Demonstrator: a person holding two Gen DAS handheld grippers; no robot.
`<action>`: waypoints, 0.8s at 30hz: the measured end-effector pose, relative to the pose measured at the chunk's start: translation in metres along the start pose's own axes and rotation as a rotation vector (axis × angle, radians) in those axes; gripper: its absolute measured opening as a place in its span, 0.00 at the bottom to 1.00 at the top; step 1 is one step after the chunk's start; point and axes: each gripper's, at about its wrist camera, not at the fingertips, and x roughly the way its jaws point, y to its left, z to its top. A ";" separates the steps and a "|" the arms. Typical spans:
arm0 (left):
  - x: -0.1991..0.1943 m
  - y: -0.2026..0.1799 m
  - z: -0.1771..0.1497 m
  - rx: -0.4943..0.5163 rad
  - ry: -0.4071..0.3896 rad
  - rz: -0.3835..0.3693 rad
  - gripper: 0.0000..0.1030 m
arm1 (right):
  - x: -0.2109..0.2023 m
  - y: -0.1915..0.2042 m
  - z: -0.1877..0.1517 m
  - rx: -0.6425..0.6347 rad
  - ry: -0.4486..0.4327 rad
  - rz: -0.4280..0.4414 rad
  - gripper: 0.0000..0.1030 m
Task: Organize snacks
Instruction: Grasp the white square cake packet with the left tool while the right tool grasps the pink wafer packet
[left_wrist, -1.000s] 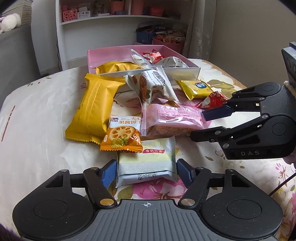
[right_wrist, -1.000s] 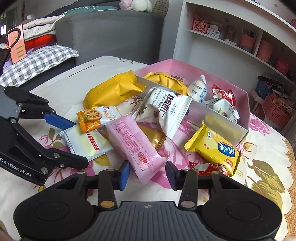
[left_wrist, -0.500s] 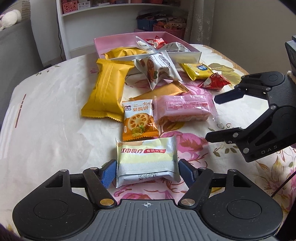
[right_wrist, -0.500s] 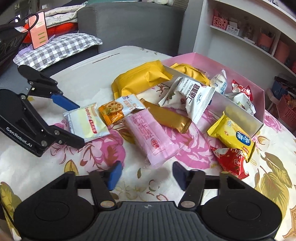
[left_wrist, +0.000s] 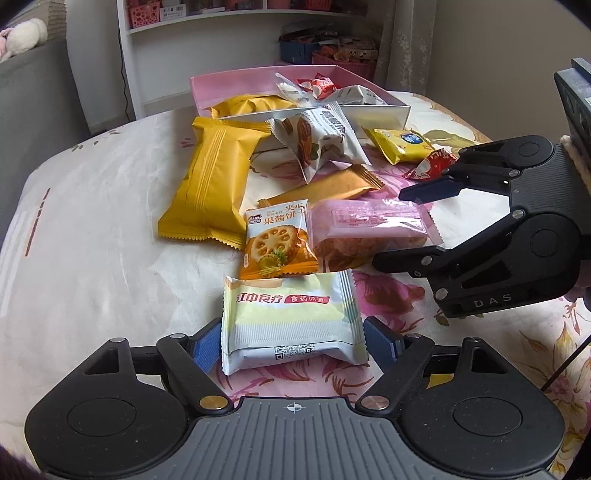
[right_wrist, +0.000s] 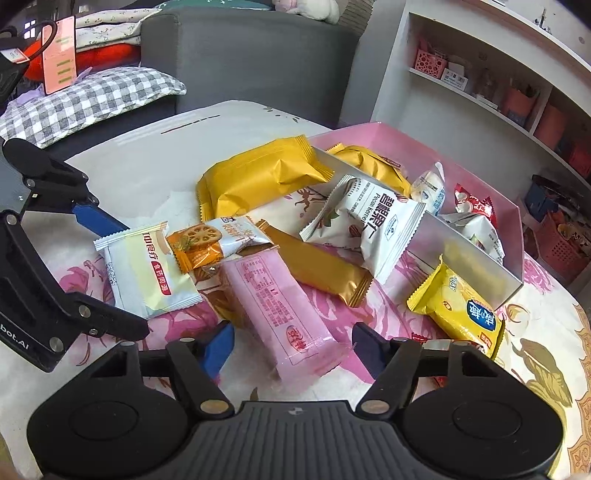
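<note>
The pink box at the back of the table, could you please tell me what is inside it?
The pink box holds a yellow packet, a red-and-white one and several white wrappers. Its grey front wall and the packets hide the bottom.

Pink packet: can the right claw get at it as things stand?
Probably yes. The right claw is open, with the pink packet lying flat between its fingers. Only the packet's far end is tucked under the orange biscuit packet; the near end is free.
</note>
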 end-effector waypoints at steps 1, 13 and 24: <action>0.000 0.000 0.000 -0.001 -0.001 0.001 0.77 | 0.000 0.000 0.000 -0.001 -0.003 0.005 0.48; -0.012 0.009 0.002 -0.054 -0.024 0.016 0.65 | -0.014 0.002 -0.001 -0.005 -0.008 0.024 0.28; -0.034 0.014 0.007 -0.084 -0.084 0.010 0.65 | -0.041 -0.004 0.003 0.053 -0.091 0.042 0.28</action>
